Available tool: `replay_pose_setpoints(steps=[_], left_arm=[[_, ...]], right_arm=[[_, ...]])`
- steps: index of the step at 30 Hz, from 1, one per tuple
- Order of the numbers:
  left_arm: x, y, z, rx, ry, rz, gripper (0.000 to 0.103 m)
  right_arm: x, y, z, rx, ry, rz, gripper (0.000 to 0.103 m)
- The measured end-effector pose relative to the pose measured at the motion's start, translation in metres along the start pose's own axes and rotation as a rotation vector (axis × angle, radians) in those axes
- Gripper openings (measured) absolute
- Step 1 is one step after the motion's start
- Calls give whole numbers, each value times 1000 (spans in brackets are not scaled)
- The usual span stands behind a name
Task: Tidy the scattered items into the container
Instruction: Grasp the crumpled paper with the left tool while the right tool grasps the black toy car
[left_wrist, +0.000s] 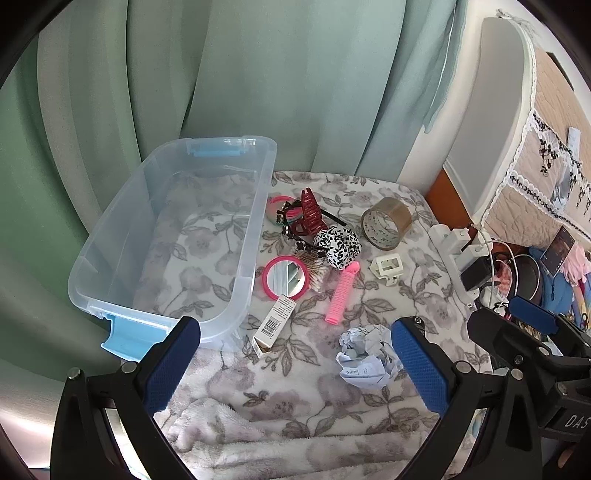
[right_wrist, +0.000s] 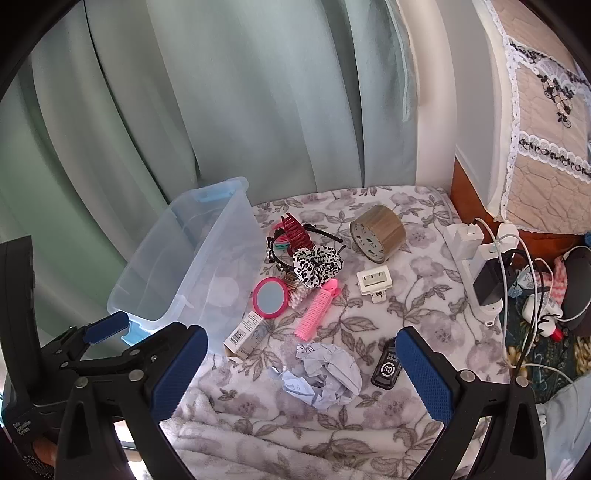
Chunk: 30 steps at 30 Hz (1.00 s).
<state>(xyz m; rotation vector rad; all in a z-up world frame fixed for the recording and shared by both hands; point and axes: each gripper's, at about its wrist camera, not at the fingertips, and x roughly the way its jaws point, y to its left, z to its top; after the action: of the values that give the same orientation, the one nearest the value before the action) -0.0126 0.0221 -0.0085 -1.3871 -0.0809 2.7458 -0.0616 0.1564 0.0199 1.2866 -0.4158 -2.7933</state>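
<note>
Container (left_wrist: 236, 258), left of frame: clear glossy plastic, smooth. Blanket (left_wrist: 295, 398) under everything: fleecy cloth, matt. Tape roll (left_wrist: 386, 221), upper right: shiny brown film. Paper ball (left_wrist: 365, 354), low centre: crumpled, matt. Hair roller (left_wrist: 341, 293): ridged pink plastic. Finger pads (left_wrist: 421, 367): blue, dimpled, rubbery-looking.

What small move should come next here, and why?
Probably lower the right gripper onto the crumpled paper. Both grippers are open and hold nothing, the bin looks empty, and the paper lies nearest, right between the right fingers, apart from the other things.
</note>
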Motion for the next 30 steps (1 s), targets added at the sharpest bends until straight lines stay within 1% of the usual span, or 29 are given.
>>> replay_pose_setpoints(steps=[4, 7, 11, 14, 17, 19, 21, 23, 26, 28, 30], left_arm=[[5, -12, -1, 39, -14, 1, 103], [15, -24, -3, 51, 12, -29, 103], [36, -43, -12, 55, 85, -86, 103], [58, -56, -21, 64, 162, -125, 103], [74, -66, -29, 85, 205, -127, 103], [85, -70, -33, 89, 253, -116, 103], [97, -70, -36, 84, 282, -107, 102], [110, -70, -38, 80, 314, -89, 102], [127, -69, -41, 78, 353, -78, 101], [137, -69, -43, 72, 382, -79, 98], [146, -70, -45, 71, 406, -79, 91]], right_arm=[[-1, -10, -4, 6, -9, -14, 103], [2, -24, -9, 34, 12, -2, 103], [9, -49, -20, 85, 52, 1, 103], [14, -66, -28, 94, 73, -33, 103], [22, -85, -37, 124, 108, -63, 103], [31, -96, -43, 155, 144, -74, 102], [40, -104, -48, 178, 169, -70, 97], [50, -108, -51, 185, 198, -85, 93], [66, -115, -56, 207, 238, -75, 89], [76, -118, -58, 217, 262, -74, 87], [88, -120, -60, 230, 292, -73, 84]])
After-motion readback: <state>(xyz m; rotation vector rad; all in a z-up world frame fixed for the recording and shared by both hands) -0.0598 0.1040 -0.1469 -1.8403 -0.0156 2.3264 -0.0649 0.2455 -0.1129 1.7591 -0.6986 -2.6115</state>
